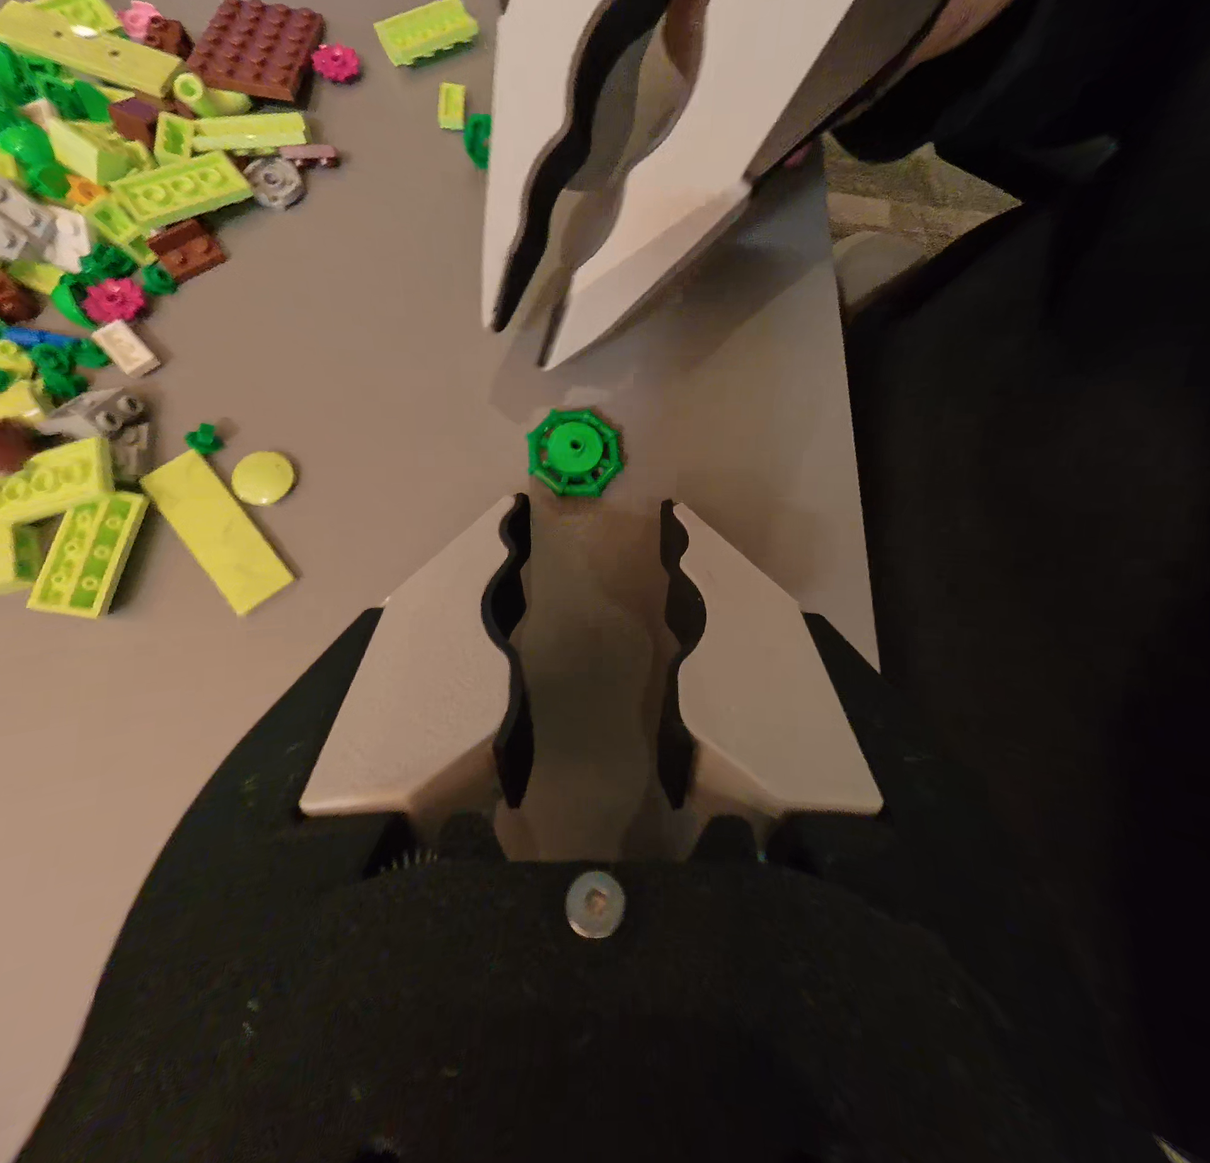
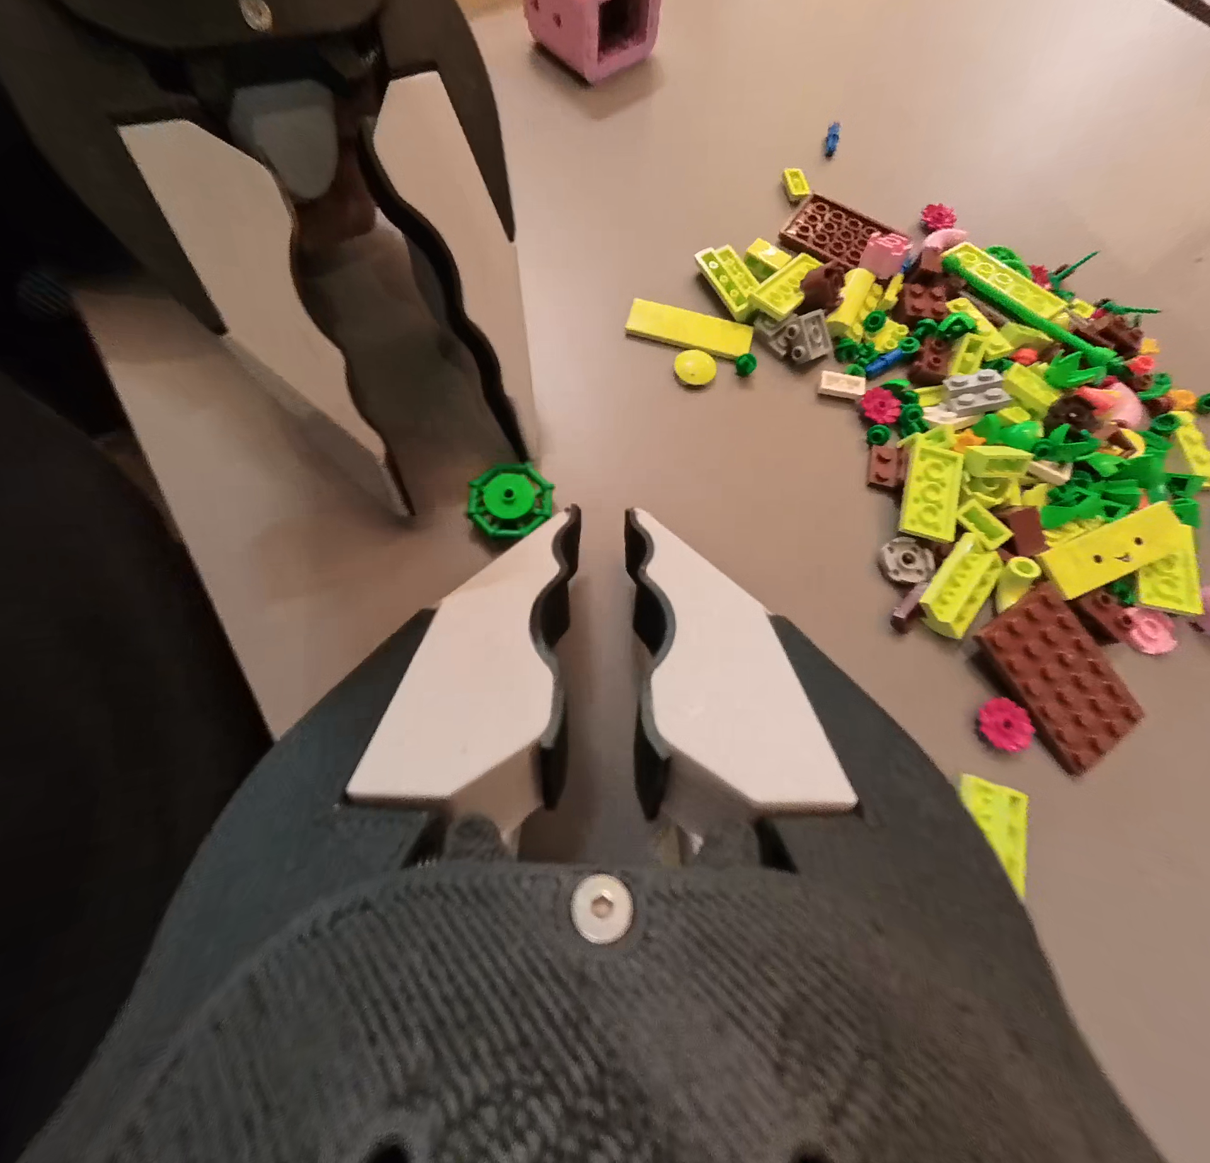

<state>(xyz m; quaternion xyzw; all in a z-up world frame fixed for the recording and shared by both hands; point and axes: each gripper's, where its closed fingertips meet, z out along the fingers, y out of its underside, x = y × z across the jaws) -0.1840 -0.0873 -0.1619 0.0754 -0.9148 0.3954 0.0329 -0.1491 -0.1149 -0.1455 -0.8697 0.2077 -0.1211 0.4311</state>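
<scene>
The left claw (image 1: pixel 594 506) stands wide apart and empty, just short of a green wheel-shaped piece (image 1: pixel 575 452) lying flat on the grey tabletop (image 1: pixel 366 359). The right claw (image 2: pixel 602 516), narrowly parted and empty, points in from the opposite side, its tips near the wheel. Beyond lie a heap of bricks (image 2: pixel 1021 451) and a pink cube (image 2: pixel 592 12).

Each wrist view looks steeply down along its own tongs, close to the grey worktop (image 1: pixel 327 673). They face each other, sharing the green wheel (image 1: pixel 575 452) and the brick pile (image 2: pixel 1021 411) beside it.
</scene>
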